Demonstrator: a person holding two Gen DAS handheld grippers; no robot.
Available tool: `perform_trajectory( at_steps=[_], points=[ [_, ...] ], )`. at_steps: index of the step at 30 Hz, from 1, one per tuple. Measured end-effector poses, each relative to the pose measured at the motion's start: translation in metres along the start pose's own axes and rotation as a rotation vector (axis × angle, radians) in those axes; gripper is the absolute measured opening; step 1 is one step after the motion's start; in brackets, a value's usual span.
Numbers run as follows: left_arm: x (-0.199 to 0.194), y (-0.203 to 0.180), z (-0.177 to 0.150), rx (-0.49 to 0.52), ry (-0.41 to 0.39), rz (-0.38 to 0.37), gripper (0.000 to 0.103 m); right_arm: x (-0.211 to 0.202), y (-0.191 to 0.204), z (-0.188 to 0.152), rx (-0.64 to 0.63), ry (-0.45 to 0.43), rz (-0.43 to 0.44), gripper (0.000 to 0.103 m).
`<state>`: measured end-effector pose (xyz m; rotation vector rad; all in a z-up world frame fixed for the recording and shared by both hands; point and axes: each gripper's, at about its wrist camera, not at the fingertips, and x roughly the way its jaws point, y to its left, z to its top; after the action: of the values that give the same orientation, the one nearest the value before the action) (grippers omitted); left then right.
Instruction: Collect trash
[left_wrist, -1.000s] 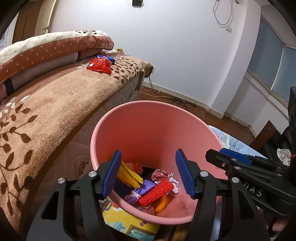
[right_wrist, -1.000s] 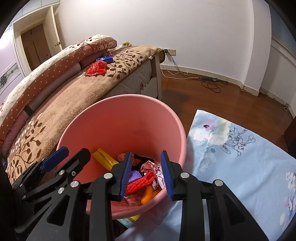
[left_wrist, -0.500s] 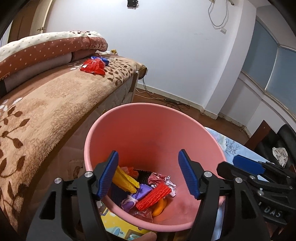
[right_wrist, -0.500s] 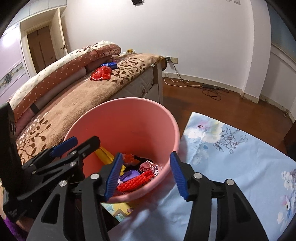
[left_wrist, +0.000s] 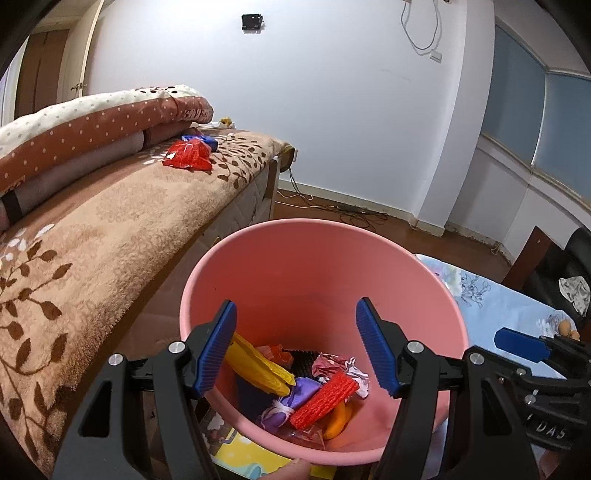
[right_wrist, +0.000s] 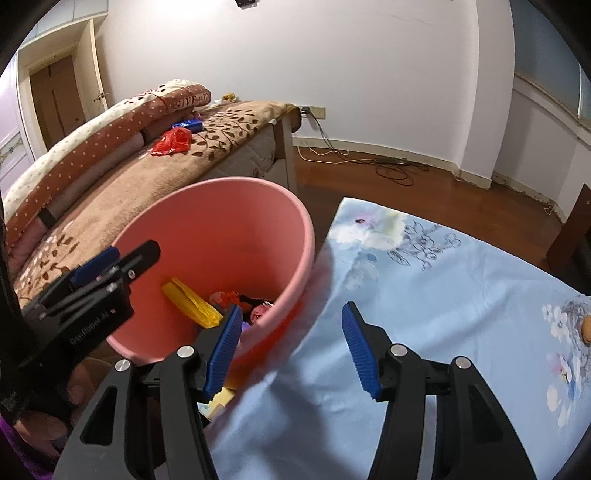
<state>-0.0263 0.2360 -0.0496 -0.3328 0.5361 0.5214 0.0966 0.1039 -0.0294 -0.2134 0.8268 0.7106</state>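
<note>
A pink bin stands beside the bed and holds several pieces of trash: a yellow wrapper, a red ridged piece and a purple wrapper. It also shows in the right wrist view. My left gripper is open and empty above the bin's near rim. My right gripper is open and empty, to the right of the bin over the blue cloth. A red wrapper and a blue wrapper lie far off on the bed.
The bed with a brown leaf blanket is on the left, with a rolled dotted quilt along it. A blue flowered cloth lies to the right of the bin. Cables lie on the wood floor by the wall.
My right gripper has opened wider and swung right, from above the bin to over the blue cloth. My left gripper stayed open over the bin and drew back a little.
</note>
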Motion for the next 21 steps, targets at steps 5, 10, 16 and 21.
perform_trajectory(
  at_steps=[5,10,16,21],
  points=[
    [-0.002,-0.004,-0.002,0.018,-0.004,-0.003,0.067,-0.005,0.000,-0.006,-0.002,-0.018,-0.018,0.057],
    [-0.006,-0.006,-0.002,0.022,-0.022,-0.003,0.067,-0.010,-0.002,-0.009,0.014,-0.043,-0.017,0.057],
    [-0.010,-0.010,-0.002,0.030,-0.040,0.010,0.067,-0.014,-0.004,-0.012,0.028,-0.051,-0.005,0.057],
    [-0.014,-0.012,-0.002,0.032,-0.050,0.031,0.067,-0.023,-0.007,-0.019,0.027,-0.060,0.004,0.059]
  ],
)
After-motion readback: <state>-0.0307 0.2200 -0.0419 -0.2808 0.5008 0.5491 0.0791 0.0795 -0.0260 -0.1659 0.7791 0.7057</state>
